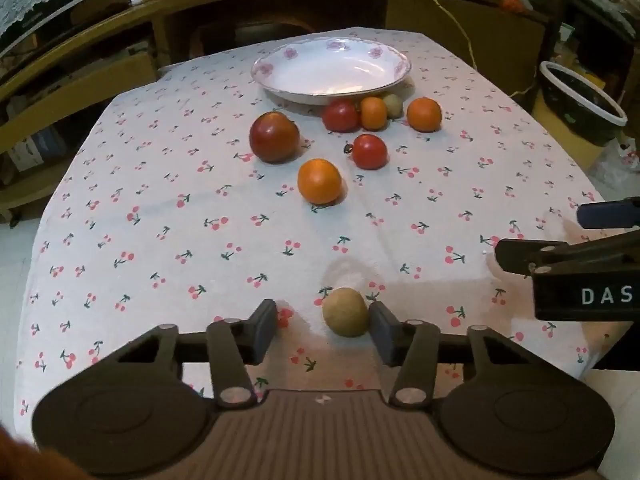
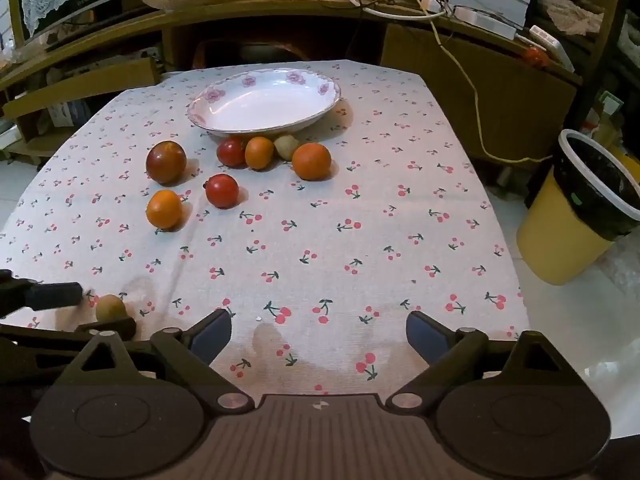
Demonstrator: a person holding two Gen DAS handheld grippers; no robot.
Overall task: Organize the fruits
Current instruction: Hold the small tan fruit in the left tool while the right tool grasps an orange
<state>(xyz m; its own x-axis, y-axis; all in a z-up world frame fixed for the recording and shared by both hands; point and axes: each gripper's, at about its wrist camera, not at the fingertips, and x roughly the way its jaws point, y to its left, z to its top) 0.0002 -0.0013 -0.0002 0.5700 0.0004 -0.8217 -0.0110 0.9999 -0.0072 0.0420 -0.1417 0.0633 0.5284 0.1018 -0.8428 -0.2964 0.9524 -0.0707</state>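
**Left gripper lines up on the small tan fruit**

Nearest the left wrist camera, the left gripper point(image 1: 323, 326) sits low over the cherry-print tabletop point(image 1: 160, 240) with its fingers spread and nothing held. The small tan fruit point(image 1: 346, 312) lies between them but off centre: it is against or just beside the right finger pad point(image 1: 382, 330), with a clear gap to the left one. The right gripper point(image 2: 319, 334) hangs released and empty over bare cloth, just beside the left one.

To do this pick well, I judge the left gripper should shift a little to its right so the fruit sits midway between the pads, then close gently; a lopsided squeeze on a round fruit could roll it away over the cloth. The grip should land at the widest part.

Farther off lie the loose fruits: an orange point(image 1: 319, 181), a red tomato point(image 1: 369, 151), and a dark red tomato point(image 1: 274, 137). Behind them a cluster sits just beside the dish: another red tomato point(image 1: 340, 115), a small orange point(image 1: 373, 112), a pale fruit point(image 1: 392, 105) and a further orange point(image 1: 424, 114).

At the far edge stands the flowered dish point(image 1: 280, 76), with nothing in it, the likely place for the fruit.
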